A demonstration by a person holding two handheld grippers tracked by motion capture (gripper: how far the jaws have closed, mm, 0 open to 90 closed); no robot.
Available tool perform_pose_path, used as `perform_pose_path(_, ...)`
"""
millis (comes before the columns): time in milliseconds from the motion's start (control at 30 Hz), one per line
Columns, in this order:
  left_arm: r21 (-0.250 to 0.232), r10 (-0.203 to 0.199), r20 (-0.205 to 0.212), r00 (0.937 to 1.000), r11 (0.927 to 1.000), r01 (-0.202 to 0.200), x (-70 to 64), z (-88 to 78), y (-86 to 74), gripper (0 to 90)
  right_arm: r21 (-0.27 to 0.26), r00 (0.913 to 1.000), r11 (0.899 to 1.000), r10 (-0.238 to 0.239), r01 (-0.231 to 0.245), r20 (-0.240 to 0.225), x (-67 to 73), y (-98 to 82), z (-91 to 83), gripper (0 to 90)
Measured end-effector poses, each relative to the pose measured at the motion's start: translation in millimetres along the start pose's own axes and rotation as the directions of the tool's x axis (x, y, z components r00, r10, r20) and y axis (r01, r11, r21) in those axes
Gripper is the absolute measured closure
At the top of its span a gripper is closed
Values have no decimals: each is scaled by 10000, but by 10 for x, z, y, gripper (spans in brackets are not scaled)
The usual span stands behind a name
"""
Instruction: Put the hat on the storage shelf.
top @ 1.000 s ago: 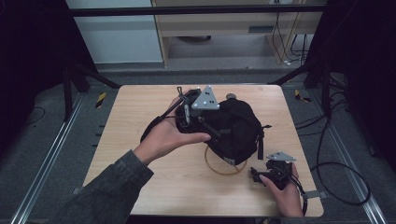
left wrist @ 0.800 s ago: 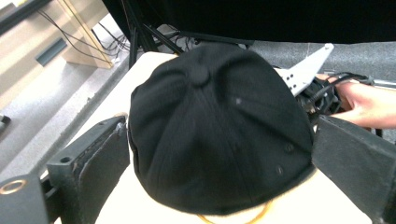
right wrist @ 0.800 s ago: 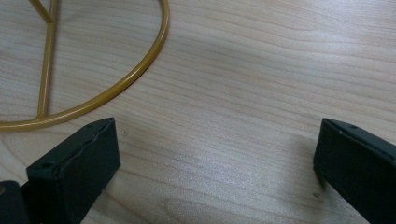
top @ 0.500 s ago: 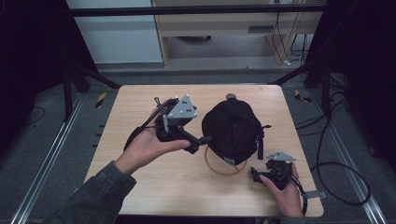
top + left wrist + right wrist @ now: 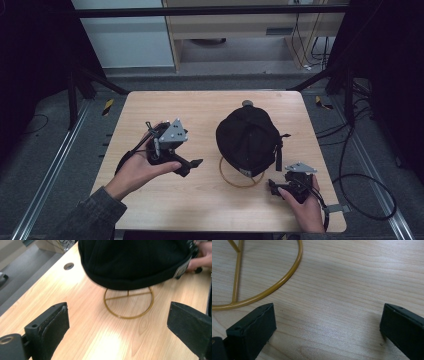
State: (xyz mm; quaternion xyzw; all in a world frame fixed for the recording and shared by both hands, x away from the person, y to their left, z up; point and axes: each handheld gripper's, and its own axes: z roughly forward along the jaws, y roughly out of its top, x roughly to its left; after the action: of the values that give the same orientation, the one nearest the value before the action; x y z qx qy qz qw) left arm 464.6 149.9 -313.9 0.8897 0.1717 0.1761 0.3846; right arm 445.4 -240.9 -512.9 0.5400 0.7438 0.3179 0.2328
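A black cap (image 5: 248,137) sits on a gold wire stand whose round base ring (image 5: 234,181) rests on the wooden table (image 5: 200,107). My left gripper (image 5: 191,166) is held left of the cap, apart from it, its jaws open and pointing at the cap. In the left gripper view (image 5: 117,312) the cap (image 5: 132,262) and the ring (image 5: 128,303) lie ahead beyond the open jaws. My right gripper (image 5: 272,189) rests near the front right, just right of the ring. It stands open (image 5: 329,307) over bare wood, with the ring (image 5: 274,287) at its left.
A small round hole (image 5: 247,103) sits in the table behind the cap. The person's right hand (image 5: 200,255) is beyond the cap in the left gripper view. Cables (image 5: 360,195) trail off the table's right edge. Metal rails run along both sides.
My left gripper has drawn back from the top of the cap to the left side of the table. The cap stays on its stand. The right gripper has not moved.
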Motion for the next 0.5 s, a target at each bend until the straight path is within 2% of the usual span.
perform_pose_path(167, 148, -50, -84, 10000, 9999, 52, 14, 8, -107, 37, -7, 10000, 10000, 6, -6, 8, 0, 0, 0, 6)
perform_pose_path(333, 235, -324, 59, 9995, 9992, 323, 43, 37, -277, 37, -1, 10000, 10000, 1, -1, 4, 0, 0, 0, 6)
perform_pose_path(500, 535, -508, -67, 9987, 9973, 510, 93, 80, -456, 37, -5, 10000, 10000, 25, -25, 22, 2, 0, 1, 6)
